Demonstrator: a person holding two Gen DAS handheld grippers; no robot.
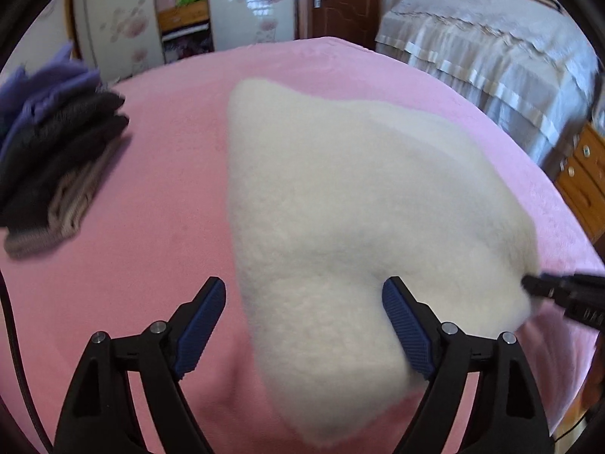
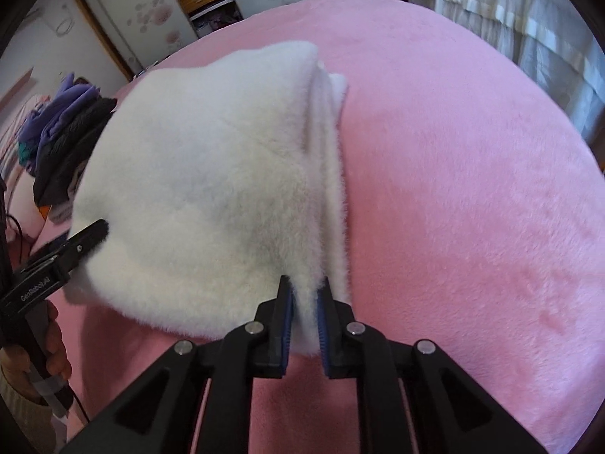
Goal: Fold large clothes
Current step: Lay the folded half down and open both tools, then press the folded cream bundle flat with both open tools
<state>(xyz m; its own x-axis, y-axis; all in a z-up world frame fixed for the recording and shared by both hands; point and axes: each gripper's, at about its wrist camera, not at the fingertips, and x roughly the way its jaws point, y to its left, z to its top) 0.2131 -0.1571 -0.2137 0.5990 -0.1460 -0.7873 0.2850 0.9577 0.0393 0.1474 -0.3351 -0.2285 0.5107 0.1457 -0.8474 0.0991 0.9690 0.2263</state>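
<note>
Pink bed carries white fleece garment; right tongs pinching layered edge to hold fold; left tongs spread, over near edge.

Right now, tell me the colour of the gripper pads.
Dark blue, ribbed pads, clearest in the left wrist view.

A home bedroom: a pink bedspread, a second bed far right, a flowered wardrobe and wooden door beyond.
</note>
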